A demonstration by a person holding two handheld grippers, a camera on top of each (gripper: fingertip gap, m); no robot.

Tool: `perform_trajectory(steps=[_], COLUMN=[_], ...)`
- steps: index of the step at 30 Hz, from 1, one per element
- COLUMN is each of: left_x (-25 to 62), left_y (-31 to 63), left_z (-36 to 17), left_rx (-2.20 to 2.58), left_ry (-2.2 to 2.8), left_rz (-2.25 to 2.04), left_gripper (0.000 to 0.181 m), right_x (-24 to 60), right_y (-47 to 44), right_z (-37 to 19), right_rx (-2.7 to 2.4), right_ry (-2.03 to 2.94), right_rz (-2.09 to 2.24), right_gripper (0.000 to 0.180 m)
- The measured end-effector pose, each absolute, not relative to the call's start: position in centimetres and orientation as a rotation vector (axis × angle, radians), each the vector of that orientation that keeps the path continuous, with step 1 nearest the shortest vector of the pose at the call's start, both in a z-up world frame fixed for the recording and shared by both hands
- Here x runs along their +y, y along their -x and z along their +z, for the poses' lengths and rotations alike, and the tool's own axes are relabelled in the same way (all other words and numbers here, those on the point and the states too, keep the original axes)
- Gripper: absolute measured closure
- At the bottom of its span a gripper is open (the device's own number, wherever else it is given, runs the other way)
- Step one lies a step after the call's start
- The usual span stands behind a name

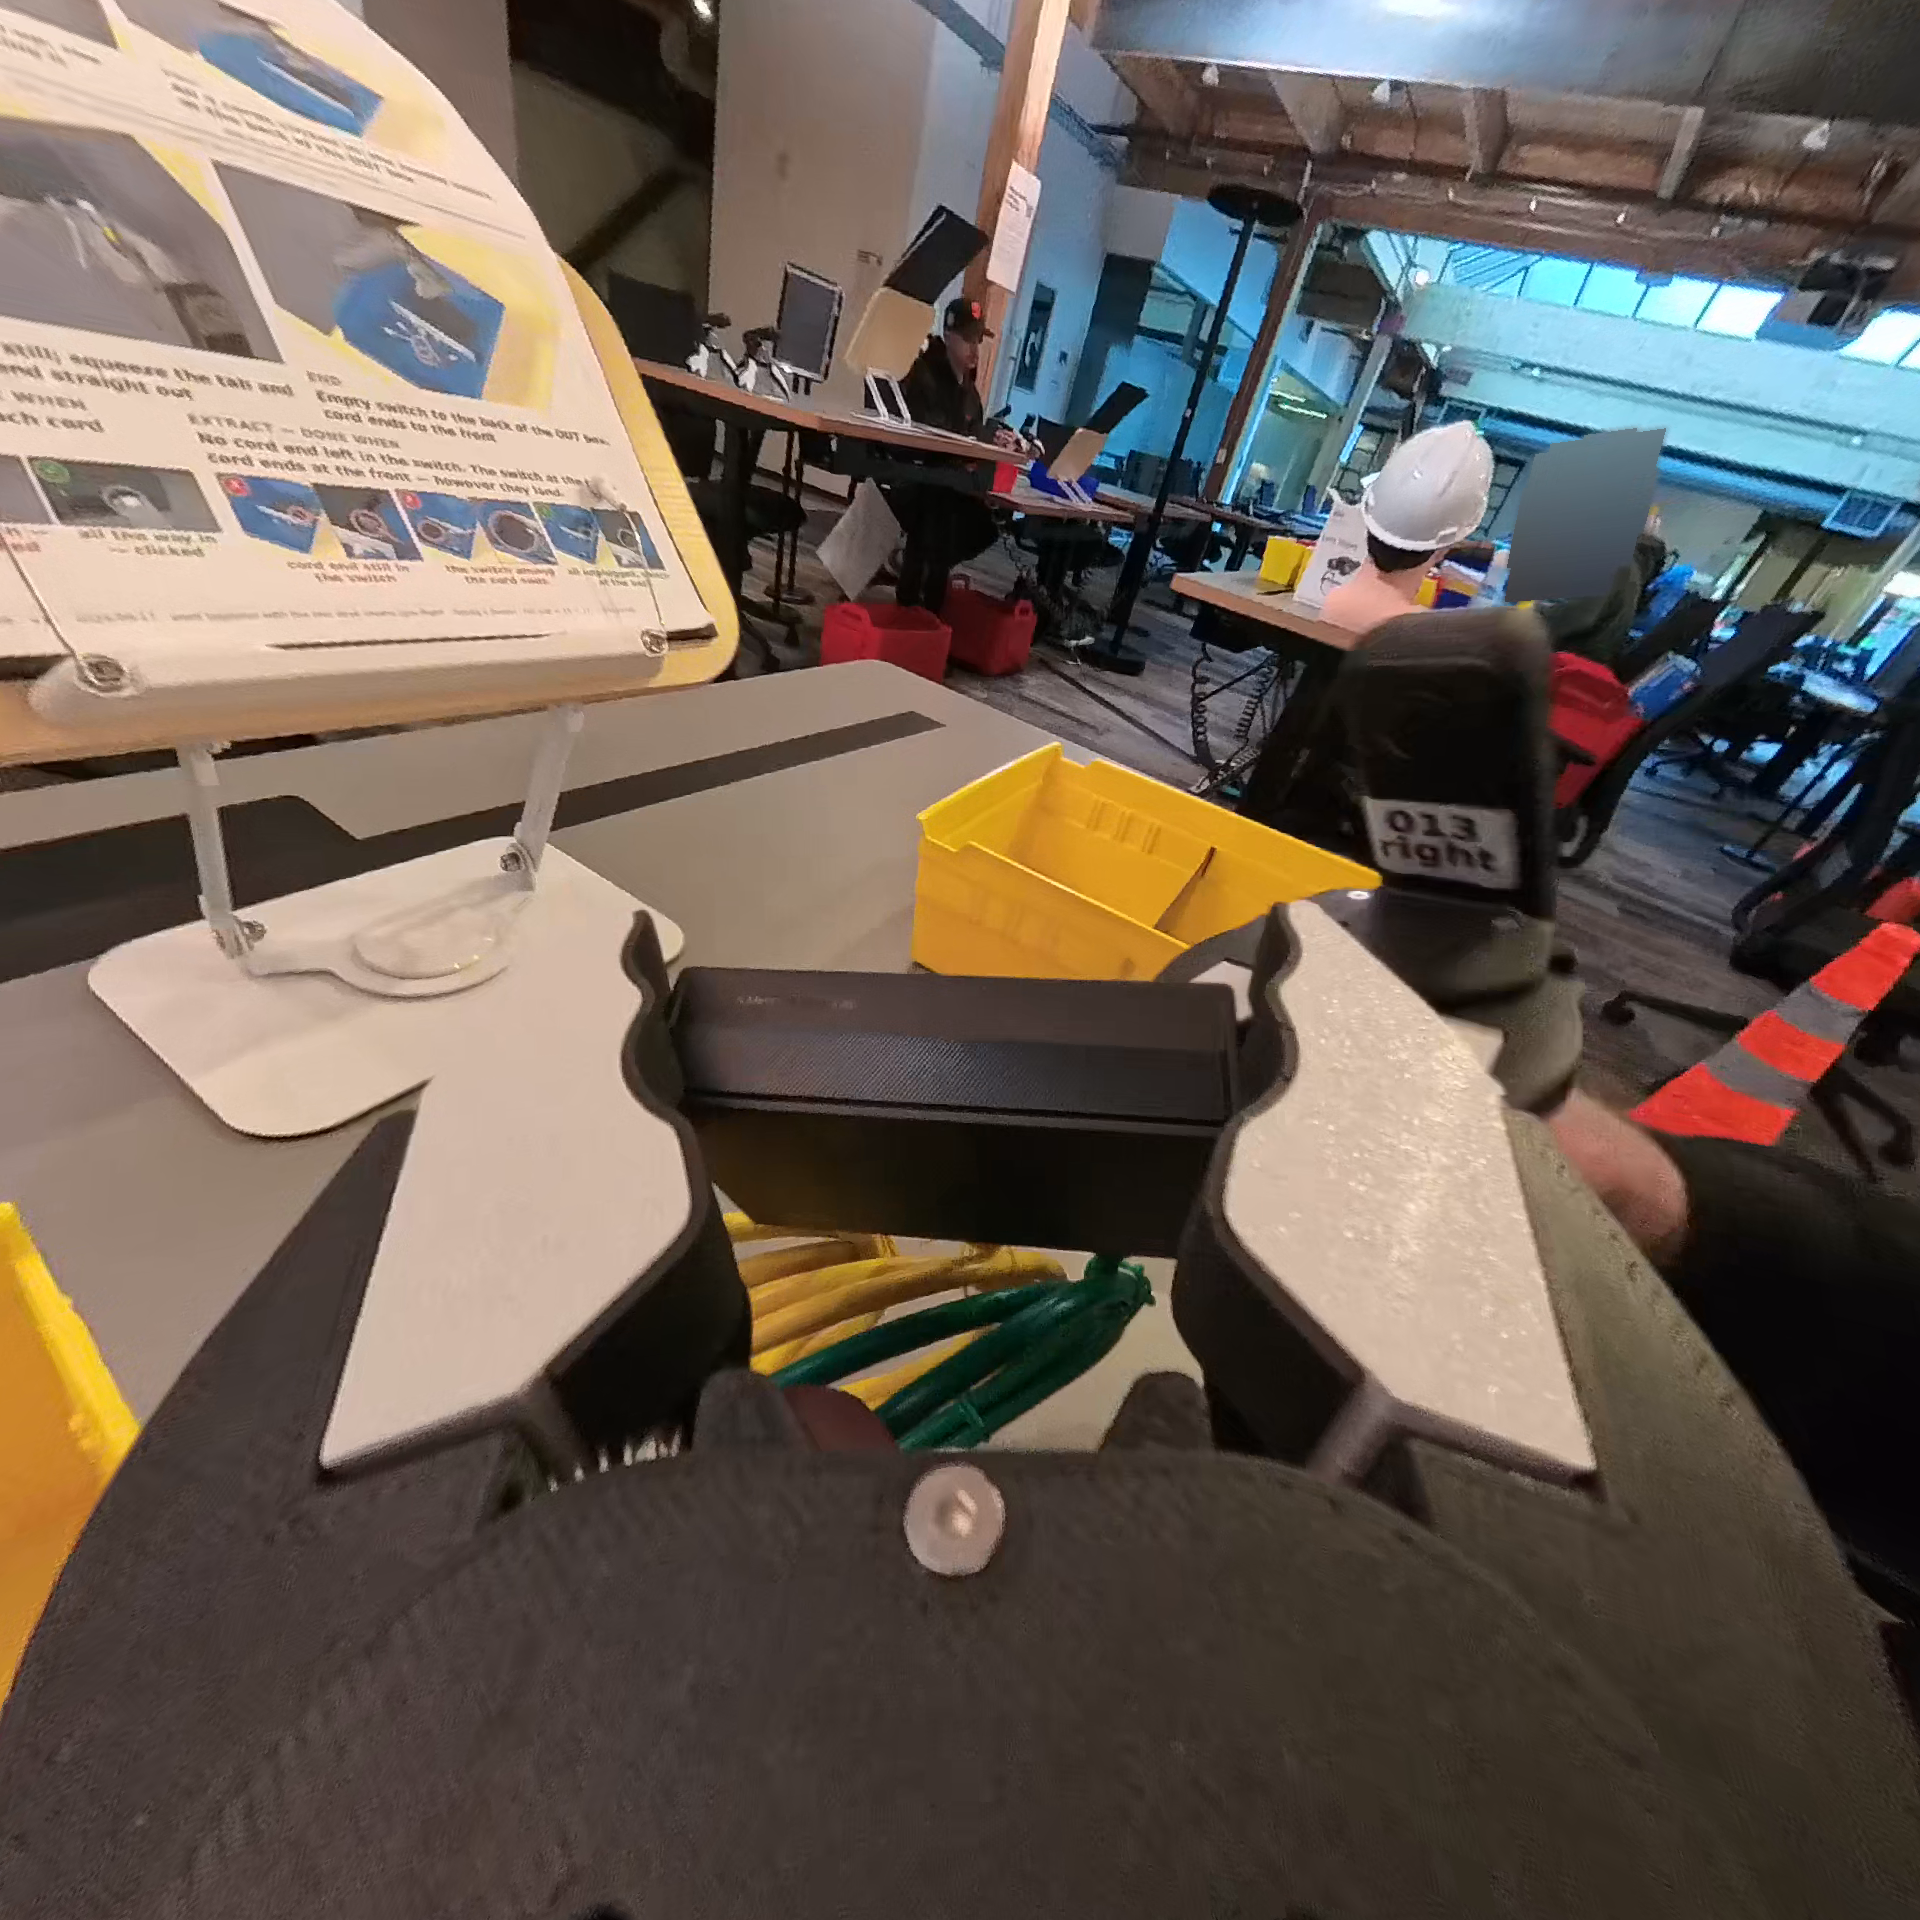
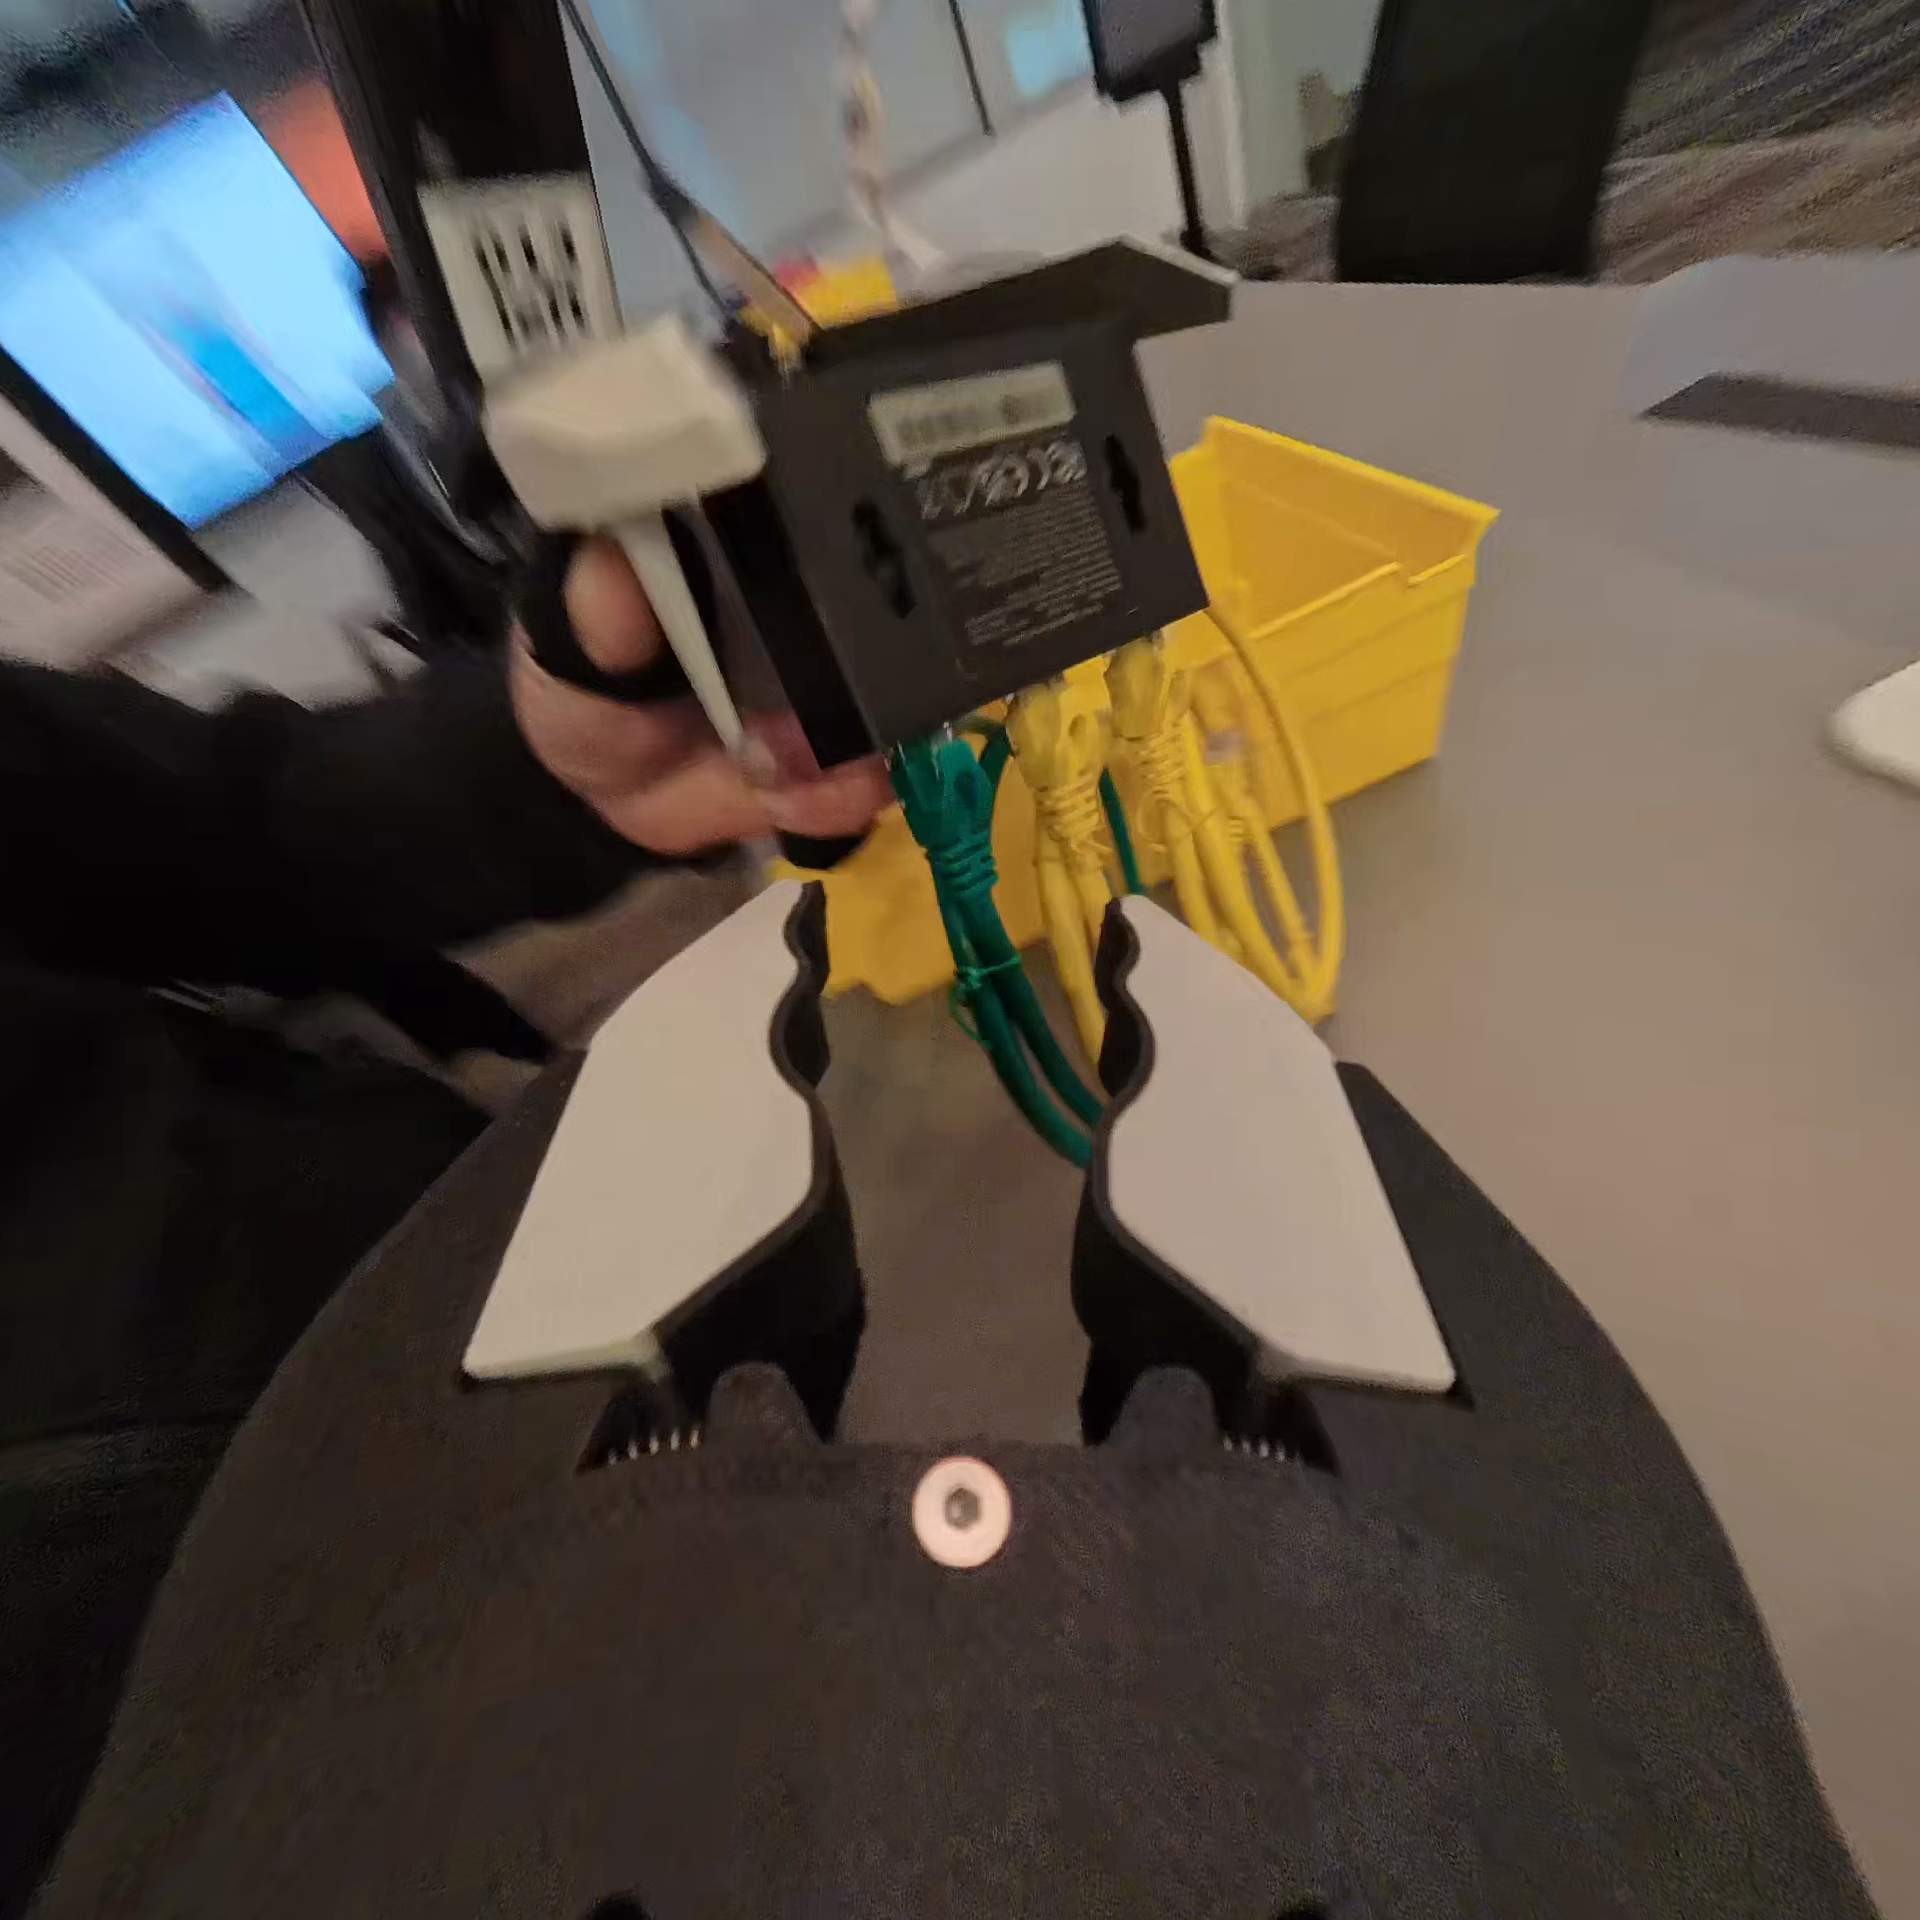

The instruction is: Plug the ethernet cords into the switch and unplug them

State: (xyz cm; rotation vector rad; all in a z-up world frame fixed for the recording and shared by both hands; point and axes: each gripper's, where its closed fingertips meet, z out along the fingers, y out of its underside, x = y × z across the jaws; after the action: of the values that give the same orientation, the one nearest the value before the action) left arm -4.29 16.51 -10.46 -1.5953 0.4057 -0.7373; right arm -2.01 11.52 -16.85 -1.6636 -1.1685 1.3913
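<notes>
Black plastic fills the middle of the left wrist view, where the switch (image 1: pixel 956 1070) is clamped crosswise between the two pale fingers (image 1: pixel 540 1226) of the left gripper (image 1: pixel 951 1049), one finger pressed against each end of the box. Beneath the switch, toward six o'clock, yellow cords (image 1: pixel 873 1288) and a green cord (image 1: pixel 997 1351) are seen hanging in a loose bundle. A grey table (image 1: pixel 790 831) is spread behind, with a yellow bin (image 1: pixel 1101 873) at one o'clock from the switch and a tilted instruction board (image 1: pixel 312 353) on a white stand (image 1: pixel 343 987) at ten o'clock. The back of the right gripper (image 1: pixel 1455 831) is seen at two o'clock, just beside the held switch, and a hand (image 1: pixel 1621 1174) is glimpsed below it. In the right wrist view, the right gripper (image 2: pixel 961 925) is shown spread apart and empty, with bare table between its fingers. At twelve o'clock the switch (image 2: pixel 997 520) is held up off the table by the left gripper (image 2: pixel 727 540), its labelled underside turned toward the camera. Plugged into its lower edge are one green cord (image 2: pixel 956 821) and two yellow cords (image 2: pixel 1101 769), which droop toward six o'clock, the green one passing just beside the right-hand finger (image 2: pixel 1247 1164). A yellow bin (image 2: pixel 1351 603) is seen behind the cords at two o'clock. The view is blurred at its left side.
</notes>
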Motion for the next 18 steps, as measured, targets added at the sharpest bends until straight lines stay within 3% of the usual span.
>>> perform_trajectory(steps=[3,6,9,13,15,18], left_x=[16.4,16.1,15.8,15.4,15.2,14.8], left_y=[4.0,3.5,3.2,3.4,3.0,3.3], left_z=[-10.4,-10.4,-10.5,-10.1,-11.7,-12.2], left_rx=[0.376,0.374,0.442,0.536,0.620,0.648], left_ry=[1.602,1.606,1.640,1.681,1.799,1.823], left_rz=[-0.807,-0.824,-0.812,-0.838,-0.814,-0.852], left_gripper=[0.075,0.075,0.075,0.073,0.056,0.060], right_x=[11.6,12.1,13.0,14.2,14.2,14.4], right_y=[3.2,3.6,2.6,0.7,0.5,0.3], right_z=[-17.7,-18.2,-17.5,-16.6,-16.9,-17.0], right_rx=[-1.292,-1.384,-1.407,-1.426,-1.424,-1.411], right_ry=[1.565,1.511,1.455,1.395,1.406,1.424], right_rz=[0.984,0.685,0.487,0.325,0.322,0.363], right_gripper=[0.133,0.154,0.162,0.168,0.168,0.169])
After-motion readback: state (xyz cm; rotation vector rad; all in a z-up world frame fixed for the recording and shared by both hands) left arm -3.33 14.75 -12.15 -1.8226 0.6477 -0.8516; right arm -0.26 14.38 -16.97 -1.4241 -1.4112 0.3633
